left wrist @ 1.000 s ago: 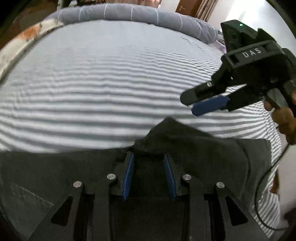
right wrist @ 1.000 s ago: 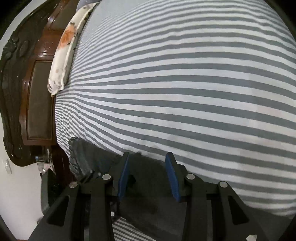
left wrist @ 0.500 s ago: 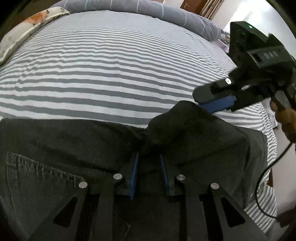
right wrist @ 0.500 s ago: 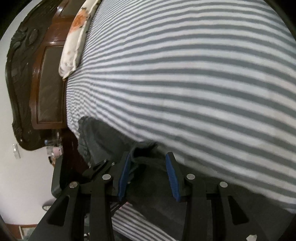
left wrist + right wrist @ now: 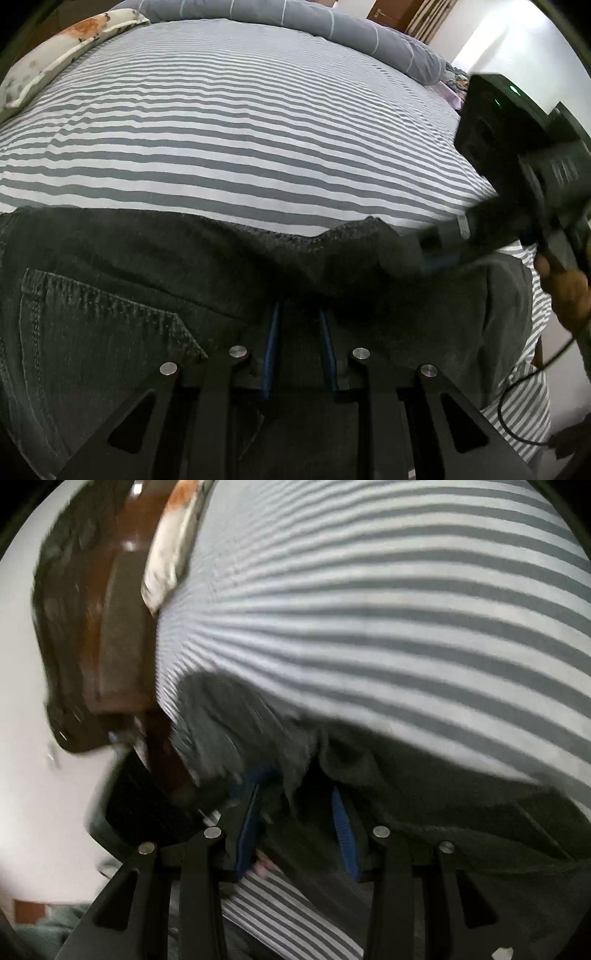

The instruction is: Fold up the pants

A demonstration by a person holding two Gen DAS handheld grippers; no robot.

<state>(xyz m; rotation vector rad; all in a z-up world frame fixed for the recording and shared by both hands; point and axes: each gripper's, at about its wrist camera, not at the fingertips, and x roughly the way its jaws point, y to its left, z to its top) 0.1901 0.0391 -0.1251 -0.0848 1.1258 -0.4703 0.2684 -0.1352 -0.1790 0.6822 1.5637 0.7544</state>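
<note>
Dark grey jeans lie across the near edge of a striped bed, back pocket showing at left. My left gripper is shut on a fold of the jeans, whose fabric bunches over the fingertips. My right gripper appears blurred at the right of the left wrist view, with its tips in the raised edge of the jeans. In the right wrist view the right gripper has its blue pads apart with jeans fabric draped between them; the frame is blurred.
The bed has a grey and white striped sheet. A floral pillow lies at far left and a grey rolled blanket along the far side. A dark wooden headboard shows in the right wrist view. A cable hangs at right.
The left gripper has closed onto the jeans fold and the fabric has been drawn further over the bed. The right gripper has come down into the raised edge of the jeans and is moving fast.
</note>
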